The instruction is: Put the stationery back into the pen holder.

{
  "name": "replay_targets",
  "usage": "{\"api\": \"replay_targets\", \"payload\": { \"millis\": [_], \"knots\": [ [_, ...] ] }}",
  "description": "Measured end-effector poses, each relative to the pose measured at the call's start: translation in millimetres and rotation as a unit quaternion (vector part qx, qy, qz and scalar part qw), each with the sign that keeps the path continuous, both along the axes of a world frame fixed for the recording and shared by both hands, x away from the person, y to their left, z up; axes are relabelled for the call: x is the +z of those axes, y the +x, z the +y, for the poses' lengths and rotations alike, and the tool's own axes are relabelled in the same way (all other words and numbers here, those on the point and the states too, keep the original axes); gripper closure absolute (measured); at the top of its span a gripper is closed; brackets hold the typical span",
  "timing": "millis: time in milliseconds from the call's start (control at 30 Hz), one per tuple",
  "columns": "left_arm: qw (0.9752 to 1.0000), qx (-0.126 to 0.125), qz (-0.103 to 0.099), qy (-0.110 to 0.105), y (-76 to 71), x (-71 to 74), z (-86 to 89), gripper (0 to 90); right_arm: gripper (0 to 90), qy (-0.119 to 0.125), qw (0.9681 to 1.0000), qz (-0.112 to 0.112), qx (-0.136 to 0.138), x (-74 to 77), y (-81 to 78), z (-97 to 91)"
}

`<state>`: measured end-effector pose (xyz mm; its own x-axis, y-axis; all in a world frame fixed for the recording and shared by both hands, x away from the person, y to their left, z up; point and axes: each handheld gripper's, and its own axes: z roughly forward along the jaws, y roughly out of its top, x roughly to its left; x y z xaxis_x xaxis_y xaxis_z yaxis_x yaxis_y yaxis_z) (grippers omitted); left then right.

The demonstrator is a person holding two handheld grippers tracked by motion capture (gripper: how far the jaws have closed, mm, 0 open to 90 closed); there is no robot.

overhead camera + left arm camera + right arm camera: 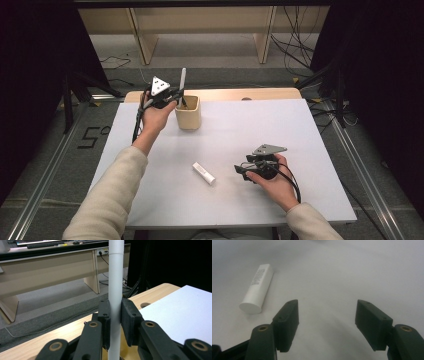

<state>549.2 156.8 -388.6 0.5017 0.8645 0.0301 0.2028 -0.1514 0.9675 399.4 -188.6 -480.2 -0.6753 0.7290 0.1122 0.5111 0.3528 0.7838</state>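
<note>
Currently catalogued, upper left of centre in the high view: left gripper (176,94), jaws clamped on a white pen (182,81). The pen stands upright between the jaws, its upper part rising above them, its lower end at the mouth of a beige cup (188,116) just right of the hand. In the left gripper view the pen (116,277) runs vertically through frame centre, both black pads (129,315) pressed against its sides.

Lower right of centre in the high view: right gripper (241,170), low over the white mat (310,150), jaws spread wide and holding nothing. A white tube (204,173) lies flat on the mat just left of it, apart from the jaws. In the right gripper view the tube (257,288) lies at upper left, outside the gap between the jaws, its round end toward the camera.
</note>
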Motion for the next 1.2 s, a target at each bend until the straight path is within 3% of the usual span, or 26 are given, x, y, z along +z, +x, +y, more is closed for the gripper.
{"api": "replay_targets", "payload": {
  "millis": [533, 1200],
  "knots": [
    [0.9999, 0.002, 0.012, 0.009, 1.9, -9.3, 1.3, 78.0, 36.3, -0.001, 1.0000, 0.001, 0.001, 0.1, -0.1, -0.1],
    [0.9973, 0.025, 0.056, 0.040, -1.6, -27.8, 10.5, 75.9, 36.3, -0.002, 1.0000, 0.002, 0.000, -0.4, -0.2, 0.7]
  ]
}}
